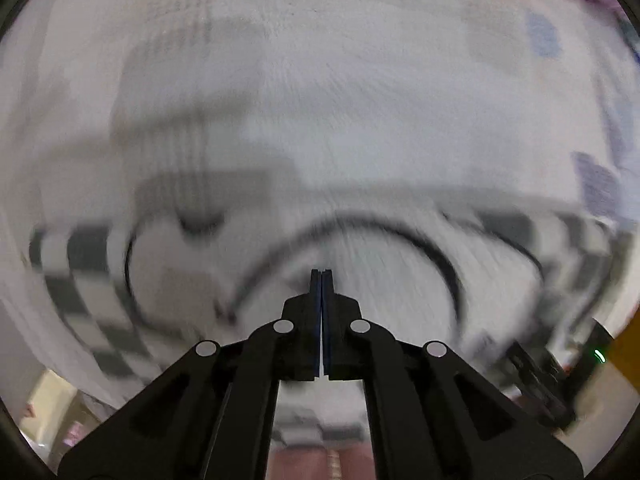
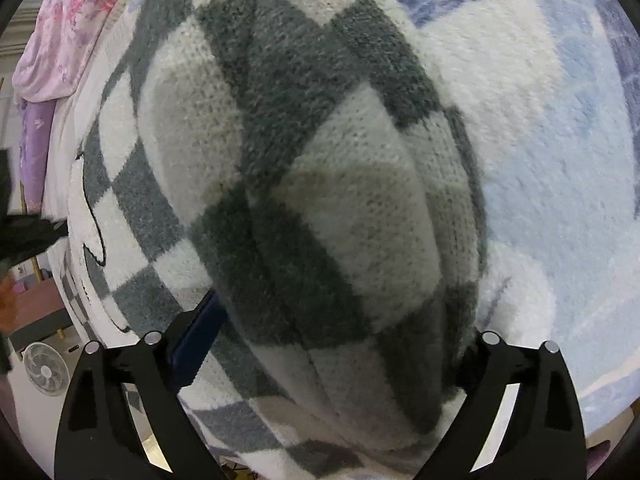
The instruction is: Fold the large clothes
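So the checkered knit sweater [image 2: 320, 184] is bunched into a thick fold lying on the fluffy pale-blue blanket [image 2: 552, 152] on the bed, and in the right wrist view that fold runs roughly from 12 down to 6 o'clock, straight along the line of the right claw [image 2: 328, 344]. That claw is spread wide with the roll of knit sitting between its fingers, filling most of the gap, though I can't tell if the pads actually press on it. It's clearly the nearer hand to the bulk. The left claw [image 1: 321, 276] is pinched fully closed with nothing visible between the tips; its view is badly blurred, but checkered fabric and a dark curved line lie just ahead at 12. No containers anywhere; a fan [image 2: 44, 368] stands on the floor at 8 o'clock.
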